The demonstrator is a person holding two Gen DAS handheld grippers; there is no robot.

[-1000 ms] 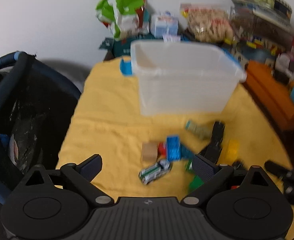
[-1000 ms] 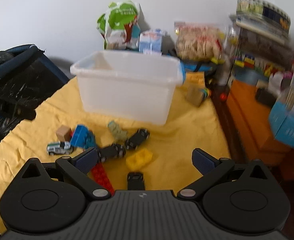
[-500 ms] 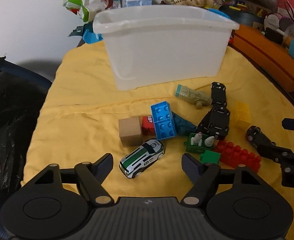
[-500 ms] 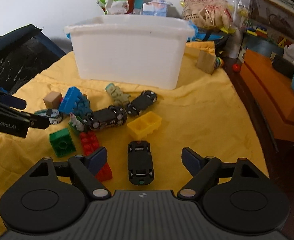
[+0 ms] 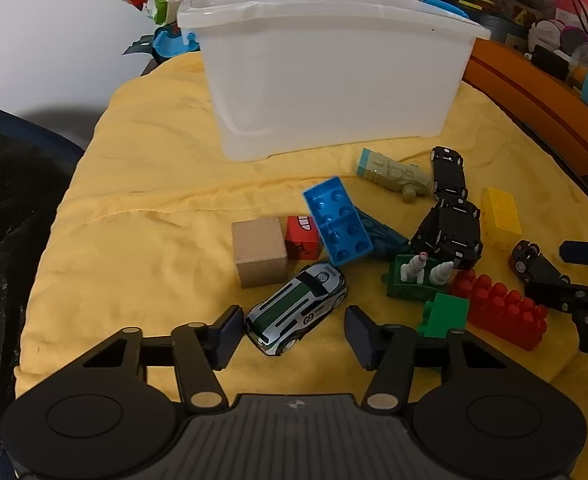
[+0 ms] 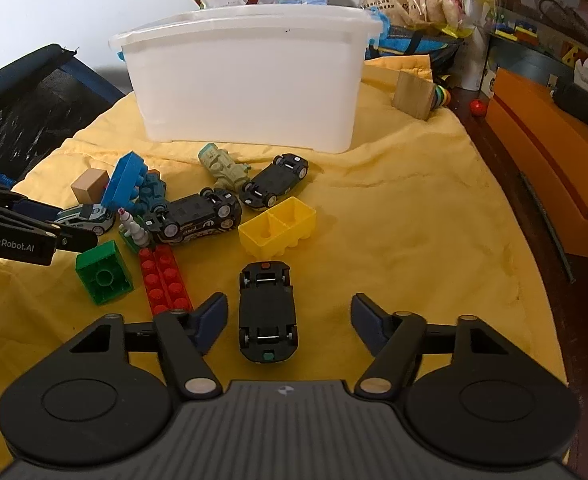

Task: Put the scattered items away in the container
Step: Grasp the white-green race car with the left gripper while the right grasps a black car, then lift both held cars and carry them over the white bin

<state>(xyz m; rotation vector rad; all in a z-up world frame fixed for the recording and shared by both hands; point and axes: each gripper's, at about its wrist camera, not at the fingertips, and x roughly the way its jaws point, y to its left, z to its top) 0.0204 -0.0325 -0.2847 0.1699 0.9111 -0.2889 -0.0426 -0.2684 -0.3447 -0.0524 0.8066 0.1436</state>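
Toys all lie on the yellow cloth [image 5: 142, 208] in front of the white container [image 5: 325, 76]; none visibly inside it. Both tongs dropped low over the last second, and both sets of jaws have just been closing. Left tongs [image 5: 292, 334] now straddle the white-green car [image 5: 297, 312]; left pad looks about touching, right pad clear, so not gripped. Right tongs [image 6: 290, 316] straddle the overturned black car [image 6: 268, 312], gaps both sides. Reads as two simultaneous pickups about to clamp; lift to container comes after.
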